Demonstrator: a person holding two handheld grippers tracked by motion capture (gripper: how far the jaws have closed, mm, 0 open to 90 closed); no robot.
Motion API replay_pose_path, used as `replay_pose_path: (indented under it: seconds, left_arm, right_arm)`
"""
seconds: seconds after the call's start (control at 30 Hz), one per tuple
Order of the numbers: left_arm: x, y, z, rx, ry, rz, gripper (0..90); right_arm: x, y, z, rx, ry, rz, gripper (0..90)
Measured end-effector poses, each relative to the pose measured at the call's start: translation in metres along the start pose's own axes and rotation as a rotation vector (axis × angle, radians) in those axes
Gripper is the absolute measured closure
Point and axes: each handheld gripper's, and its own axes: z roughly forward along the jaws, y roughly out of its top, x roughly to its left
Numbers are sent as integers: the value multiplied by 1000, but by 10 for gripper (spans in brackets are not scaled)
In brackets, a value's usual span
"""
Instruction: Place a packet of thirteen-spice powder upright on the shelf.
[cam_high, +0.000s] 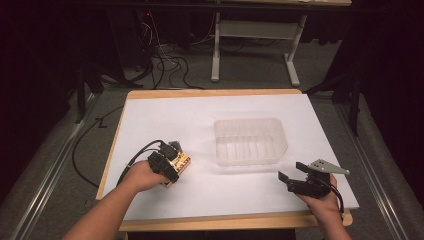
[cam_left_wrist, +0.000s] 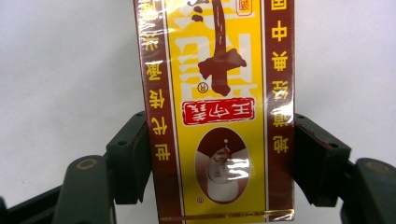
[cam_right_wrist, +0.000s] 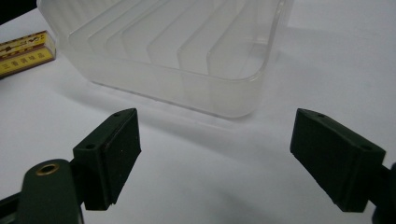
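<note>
A yellow and dark red box (cam_left_wrist: 219, 70) with printed characters and clear film wrap lies on the white table sheet (cam_high: 200, 110) at the front left. My left gripper (cam_left_wrist: 219, 154) is shut on it, one pad against each long side. In the high view the same box (cam_high: 181, 162) pokes out beyond the left gripper (cam_high: 172, 167). An empty ribbed clear plastic container (cam_high: 250, 121) stands mid-table. My right gripper (cam_high: 291, 171) hovers near the container's front right corner. Its jaws stand wide apart and empty in the right gripper view (cam_right_wrist: 215, 140), facing the container's wall (cam_right_wrist: 187, 88); the box (cam_right_wrist: 23, 51) lies far left.
The white sheet covers a wooden tabletop whose front edge (cam_high: 225, 220) runs just behind both hands. Beyond the table are a grey floor, cables (cam_high: 165, 65) and a white desk frame (cam_high: 216, 50). Open sheet lies between the box and the container.
</note>
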Motion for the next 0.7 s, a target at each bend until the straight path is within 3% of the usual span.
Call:
replay_pose_path:
  seconds: [0.07,0.4,0.47,0.5,0.63,0.7]
  left_arm:
    - [0,0,-2,-8,-1,-1,318]
    - [-9,-10,-13,-146,-14,29,321]
    - [-10,-11,-13,-154,-19,35,321]
    - [-11,-14,-13,-181,-29,25,322]
    - [-13,-18,-13,-204,-35,32,322]
    - [-15,-22,-15,-253,-36,32,322]
  right_arm:
    - [0,0,0,0,0,0,165]
    - [0,0,0,-3,0,3,167]
    - [0,0,0,-3,0,2,167]
    - [0,0,0,-7,2,-2,167]
    - [1,0,-1,-11,2,-6,163]
    - [1,0,-1,-14,1,-8,160]
